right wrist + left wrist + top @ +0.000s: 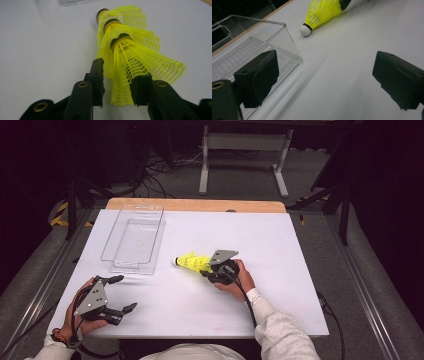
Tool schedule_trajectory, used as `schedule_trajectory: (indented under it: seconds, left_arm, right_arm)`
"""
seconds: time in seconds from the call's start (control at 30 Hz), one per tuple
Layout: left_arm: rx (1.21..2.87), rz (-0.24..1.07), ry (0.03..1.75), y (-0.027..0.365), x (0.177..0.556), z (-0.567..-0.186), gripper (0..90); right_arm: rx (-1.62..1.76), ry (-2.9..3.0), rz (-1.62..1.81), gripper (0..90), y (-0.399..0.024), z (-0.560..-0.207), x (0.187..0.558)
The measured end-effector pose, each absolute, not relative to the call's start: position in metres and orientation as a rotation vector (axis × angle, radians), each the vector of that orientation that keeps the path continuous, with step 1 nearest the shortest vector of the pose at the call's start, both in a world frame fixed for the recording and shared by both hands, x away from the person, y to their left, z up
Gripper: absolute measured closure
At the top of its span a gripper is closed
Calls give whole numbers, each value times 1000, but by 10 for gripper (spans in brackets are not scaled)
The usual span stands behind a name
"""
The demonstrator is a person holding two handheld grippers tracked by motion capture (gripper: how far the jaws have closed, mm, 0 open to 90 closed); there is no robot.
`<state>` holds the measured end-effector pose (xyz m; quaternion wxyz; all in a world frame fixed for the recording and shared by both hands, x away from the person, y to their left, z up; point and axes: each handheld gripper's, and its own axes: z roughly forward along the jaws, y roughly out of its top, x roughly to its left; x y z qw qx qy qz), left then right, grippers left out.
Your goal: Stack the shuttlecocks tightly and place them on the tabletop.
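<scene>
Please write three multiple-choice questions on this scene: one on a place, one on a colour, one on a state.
1. In the high view, where is the clear rectangular plastic box relative to the stack of mesh-skirted plastic shuttlecocks?
A. to its left
B. to its right
C. on top of it

2. What colour are the shuttlecocks' skirts?
A. red
B. yellow
C. blue

3. How do the jaws of the left gripper stand?
A. shut on the box
B. shut on a shuttlecock
C. wide open, holding nothing

1 A: the box stands far left, the stack mid-table.
2 B: the mesh is bright yellow.
3 C: bare white table shows between them.
</scene>
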<state>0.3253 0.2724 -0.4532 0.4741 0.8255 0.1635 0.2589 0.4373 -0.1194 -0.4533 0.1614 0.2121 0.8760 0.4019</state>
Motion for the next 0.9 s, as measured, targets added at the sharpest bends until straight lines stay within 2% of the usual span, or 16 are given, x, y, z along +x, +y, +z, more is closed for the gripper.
schedule_trajectory:
  seconds: [0.13,0.23,0.3,0.37,0.43,0.5,0.57,0.9]
  left_arm:
    - [2023,634,397,272,326,-453,79]
    - [2023,634,394,272,325,-453,80]
    - [2024,634,395,272,325,-453,80]
    - [2023,629,398,272,325,-453,80]
    - [2024,634,395,272,325,-453,80]
    - [2023,632,396,272,325,-453,80]
    - [2024,626,397,271,325,-453,80]
    - [2024,624,395,271,326,-453,81]
  right_arm:
    - [605,2524,1146,502,-122,-452,434]
    - [603,2523,1149,472,-124,-451,432]
    - [604,2524,1145,486,-128,-449,429]
    - [590,2530,1137,612,-132,-448,427]
    - [576,2534,1138,682,-137,-446,424]
    - [551,2532,1142,816,-139,-445,421]
    - [535,2527,1140,878,-139,-443,419]
    - [516,2496,1142,900,-127,-444,419]
